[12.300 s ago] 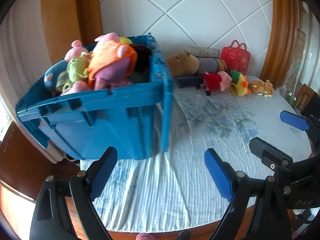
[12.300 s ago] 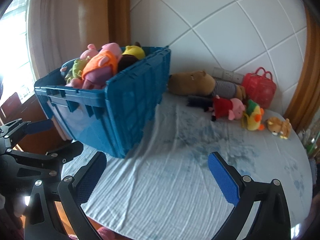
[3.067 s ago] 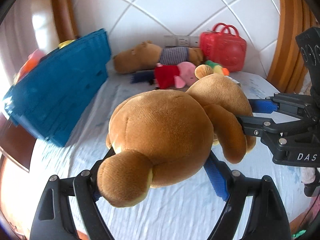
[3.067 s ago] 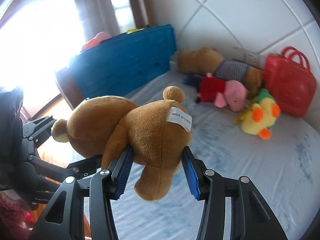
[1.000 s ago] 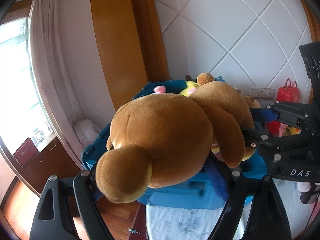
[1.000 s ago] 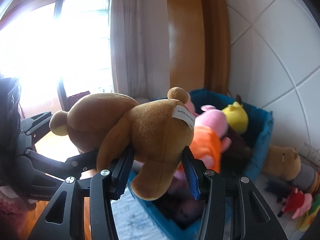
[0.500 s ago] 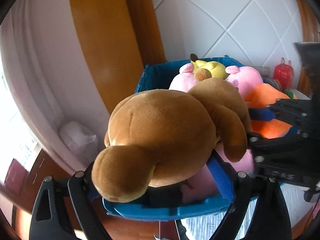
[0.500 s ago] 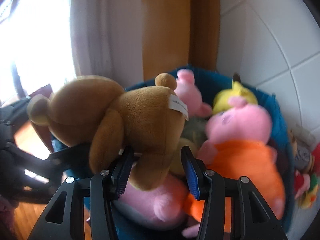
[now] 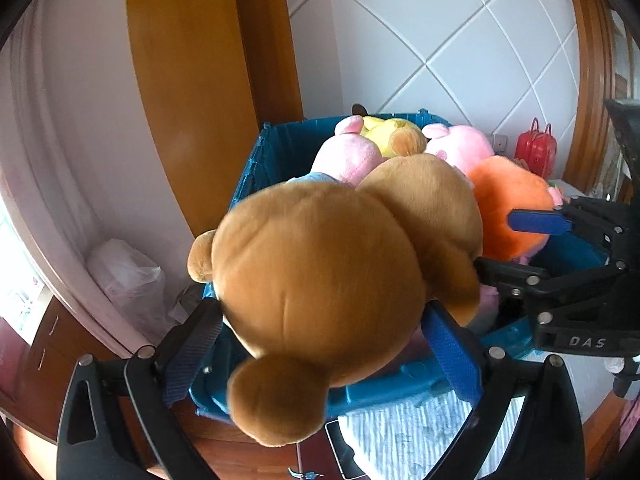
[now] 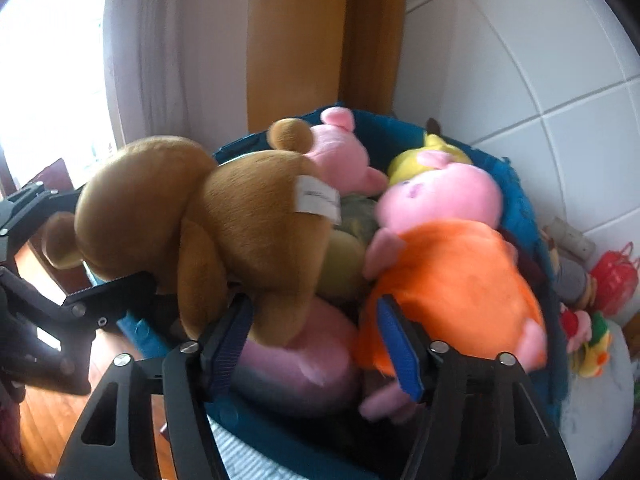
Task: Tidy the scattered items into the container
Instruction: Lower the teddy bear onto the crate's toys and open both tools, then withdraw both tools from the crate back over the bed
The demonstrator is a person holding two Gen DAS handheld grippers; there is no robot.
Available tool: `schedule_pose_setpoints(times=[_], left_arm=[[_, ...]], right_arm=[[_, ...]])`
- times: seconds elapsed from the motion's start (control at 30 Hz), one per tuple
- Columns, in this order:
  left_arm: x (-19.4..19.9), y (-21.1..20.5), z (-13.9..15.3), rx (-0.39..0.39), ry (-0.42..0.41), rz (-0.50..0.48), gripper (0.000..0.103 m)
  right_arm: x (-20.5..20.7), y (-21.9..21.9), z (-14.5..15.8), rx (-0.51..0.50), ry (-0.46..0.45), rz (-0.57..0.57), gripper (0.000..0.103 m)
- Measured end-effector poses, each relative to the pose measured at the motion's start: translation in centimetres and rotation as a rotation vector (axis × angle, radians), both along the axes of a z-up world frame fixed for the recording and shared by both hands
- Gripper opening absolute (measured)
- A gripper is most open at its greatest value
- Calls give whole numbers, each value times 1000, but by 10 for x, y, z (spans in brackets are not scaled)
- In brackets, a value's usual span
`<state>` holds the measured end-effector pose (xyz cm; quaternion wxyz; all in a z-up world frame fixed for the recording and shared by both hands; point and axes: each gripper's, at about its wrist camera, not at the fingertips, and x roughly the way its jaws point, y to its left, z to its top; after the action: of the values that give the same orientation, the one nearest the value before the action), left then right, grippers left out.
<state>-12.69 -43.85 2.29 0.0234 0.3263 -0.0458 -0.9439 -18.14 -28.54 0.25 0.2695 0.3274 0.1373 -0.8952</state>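
Teddy bear: the brown plush bear (image 9: 328, 276) lies over the near-left corner of the blue crate (image 9: 276, 148), head toward the left wrist camera, body resting on the toys inside; a white sewn label shows on its back in the right wrist view (image 10: 248, 232).
Left gripper: the left gripper (image 9: 320, 348) has its blue pads spread to either side of the bear's head; whether the pads press the plush is hard to tell, since the head hides them.
Right gripper: the right gripper (image 10: 316, 336) stands with its pads apart below the bear's rump, the left pad at the bear's leg, the right pad against the orange plush (image 10: 452, 288).
Crate contents: a pink pig in orange clothes, a second pink pig (image 10: 340, 152), a yellow plush (image 9: 384, 128) at the back, an olive-green toy (image 10: 352, 236) under the bear, another pink toy low at the front (image 10: 296, 368).
In the way: the piled toys fill the crate to its rim.
Around: wooden pillar (image 9: 192, 80) and curtain (image 9: 60, 120) behind the crate; red plastic case (image 9: 535, 148) by the tiled wall (image 9: 460, 40); small plush toys (image 10: 588, 340) on the white cloth (image 9: 408, 436) to the right.
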Motion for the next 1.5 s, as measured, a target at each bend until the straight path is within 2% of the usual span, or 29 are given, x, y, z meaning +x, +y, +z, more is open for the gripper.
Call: schedule_pose_setpoints(times=[0.1, 0.2, 0.27, 0.33, 0.47, 0.83, 1.5], left_arm=[[7, 7, 2, 8, 10, 29, 101], [14, 16, 2, 14, 13, 64, 101], [18, 22, 2, 18, 15, 87, 101], [22, 28, 2, 22, 18, 110, 101], [31, 40, 1, 31, 22, 157, 101], [42, 68, 1, 60, 20, 184, 101], [72, 123, -9, 73, 8, 134, 101]], right_arm=[[10, 12, 2, -16, 2, -2, 77], [18, 20, 3, -18, 7, 11, 81], [21, 27, 3, -39, 11, 18, 94], [21, 33, 4, -52, 15, 27, 103], [24, 45, 2, -68, 29, 44, 103], [37, 73, 15, -90, 59, 39, 103], [76, 130, 13, -106, 53, -14, 103]])
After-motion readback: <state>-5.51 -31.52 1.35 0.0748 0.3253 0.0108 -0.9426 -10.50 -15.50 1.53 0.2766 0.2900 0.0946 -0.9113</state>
